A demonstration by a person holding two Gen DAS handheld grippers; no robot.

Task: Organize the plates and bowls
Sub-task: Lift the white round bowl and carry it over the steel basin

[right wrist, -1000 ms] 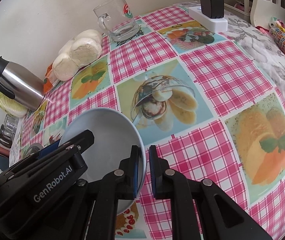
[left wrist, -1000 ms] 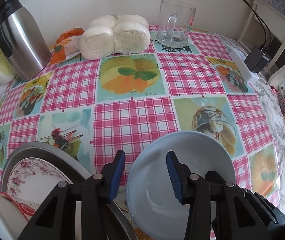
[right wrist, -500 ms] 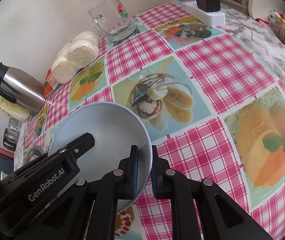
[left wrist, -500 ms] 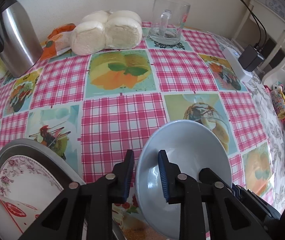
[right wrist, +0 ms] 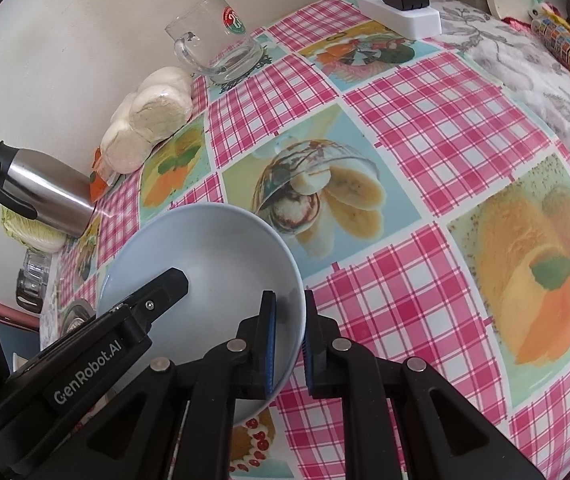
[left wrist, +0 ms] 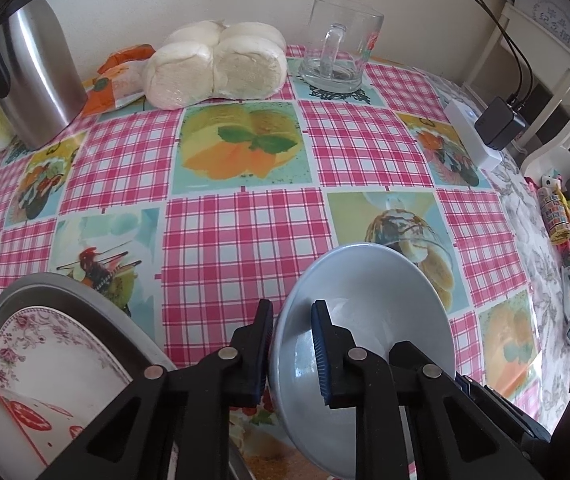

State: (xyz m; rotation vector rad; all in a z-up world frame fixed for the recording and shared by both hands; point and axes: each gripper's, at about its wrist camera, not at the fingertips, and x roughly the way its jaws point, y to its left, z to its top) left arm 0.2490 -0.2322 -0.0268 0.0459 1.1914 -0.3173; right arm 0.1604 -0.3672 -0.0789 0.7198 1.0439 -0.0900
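**Two-claw carry of the blue bowl: keep it level, then stack**

Holding the pale blue bowl [left wrist: 365,320] up off the table [left wrist: 245,240] right now, tipped a bit, with a claw on each side. Left claw [left wrist: 291,344] clenched over the near-left rim, one pad inside and one outside. Right claw [right wrist: 287,340] pinching the opposite rim the same way. Can't swear how hard either one bites, since the wall is thick and slanted there, but looks like a real grip on both.

Tips for doing this bit well:

- Move both claws together, same speed, same direction. Pulling apart or twisting just pries the rim out of a pad.
- Level the bowl before travelling. A glazed rim probably slides easily once tilted.
- Head left toward the stack: flowered plate [left wrist: 53,352] sitting in the metal pan [left wrist: 65,284], with a red-patterned dish [left wrist: 13,440] at the very bottom-left corner. Can't tell whether that last one rests on the plate or just overlaps it in view, so check before picking a landing spot.
- Come in from above, not sideways, to avoid clipping the pan's raised edge.
- Set down flat and centred, then release one claw at a time and back straight out along the fingers.

Nothing else close enough to the path to worry about, going by both views.
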